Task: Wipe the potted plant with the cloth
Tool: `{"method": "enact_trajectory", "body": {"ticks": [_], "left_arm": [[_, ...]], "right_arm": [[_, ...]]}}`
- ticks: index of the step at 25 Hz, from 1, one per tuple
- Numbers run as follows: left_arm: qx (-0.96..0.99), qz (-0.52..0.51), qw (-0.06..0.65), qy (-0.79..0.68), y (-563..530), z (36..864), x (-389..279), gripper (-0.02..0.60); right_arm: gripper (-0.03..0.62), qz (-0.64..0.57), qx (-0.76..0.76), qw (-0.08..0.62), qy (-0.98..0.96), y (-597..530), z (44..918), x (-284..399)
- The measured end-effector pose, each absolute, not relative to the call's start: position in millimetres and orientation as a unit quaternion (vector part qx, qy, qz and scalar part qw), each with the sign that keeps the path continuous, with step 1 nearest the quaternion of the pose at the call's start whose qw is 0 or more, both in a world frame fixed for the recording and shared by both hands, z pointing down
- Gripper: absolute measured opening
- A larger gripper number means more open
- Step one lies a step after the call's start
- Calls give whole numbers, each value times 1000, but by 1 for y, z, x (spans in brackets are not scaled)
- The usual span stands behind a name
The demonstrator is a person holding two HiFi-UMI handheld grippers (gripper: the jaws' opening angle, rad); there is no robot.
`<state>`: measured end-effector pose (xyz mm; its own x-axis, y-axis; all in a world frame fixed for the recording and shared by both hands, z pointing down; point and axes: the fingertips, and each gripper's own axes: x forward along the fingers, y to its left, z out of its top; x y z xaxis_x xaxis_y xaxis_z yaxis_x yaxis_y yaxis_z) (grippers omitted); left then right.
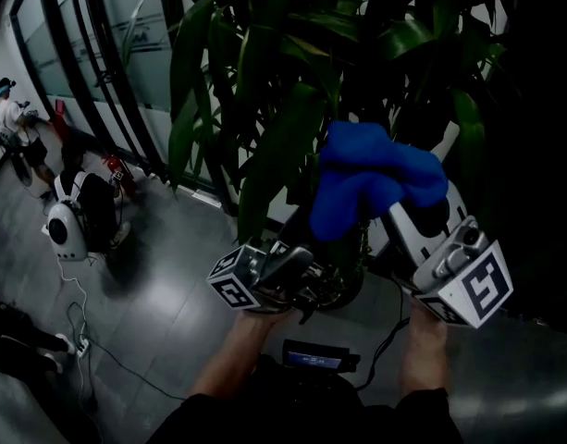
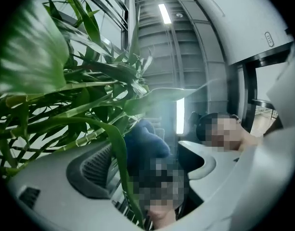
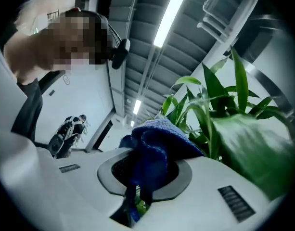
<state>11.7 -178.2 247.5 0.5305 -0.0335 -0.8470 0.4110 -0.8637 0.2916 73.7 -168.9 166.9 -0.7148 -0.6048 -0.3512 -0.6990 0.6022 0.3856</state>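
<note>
The potted plant (image 1: 292, 81) fills the upper middle of the head view with long dark green leaves. My right gripper (image 1: 399, 213) is shut on a bunched blue cloth (image 1: 375, 176), held up against the lower leaves. In the right gripper view the blue cloth (image 3: 154, 146) bulges out of the closed jaws of the right gripper (image 3: 145, 179), with leaves (image 3: 234, 124) just to its right. My left gripper (image 1: 297, 280) sits low by the plant's base. In the left gripper view its jaws stand apart, and one narrow leaf (image 2: 119, 158) hangs across the gap of the left gripper (image 2: 147, 174).
A grey glossy floor (image 1: 163, 294) spreads to the left, with white equipment (image 1: 68, 225) and cables (image 1: 80, 326) on it. A person (image 1: 7, 117) stands at the far left by a glass wall (image 1: 89, 54). A dark device (image 1: 313, 355) hangs by my chest.
</note>
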Motion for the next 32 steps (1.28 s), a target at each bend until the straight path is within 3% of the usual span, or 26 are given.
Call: {"method": "enact_trajectory", "body": {"ticks": [4,12,20,28,32], "left_arm": [[840,-471,246,108,-181,249,17,430],[850,-461,233,102,-175,244,20,431],[862,-445,227,88,-177,254,24,434],[859,-446,238,83,-177,265,22,434],[852,-449,260,75,-180,279,16,434]], "right_arm": [[74,219,-380,12,898,-220,198,52],[74,155,-369,-11,916,-204,251,43],[74,170,-370,-99,908,-169,303,41],[74,106,-371,-94,918,-146,339,55],[74,69,-365,-28,928,-131,326,78]]}}
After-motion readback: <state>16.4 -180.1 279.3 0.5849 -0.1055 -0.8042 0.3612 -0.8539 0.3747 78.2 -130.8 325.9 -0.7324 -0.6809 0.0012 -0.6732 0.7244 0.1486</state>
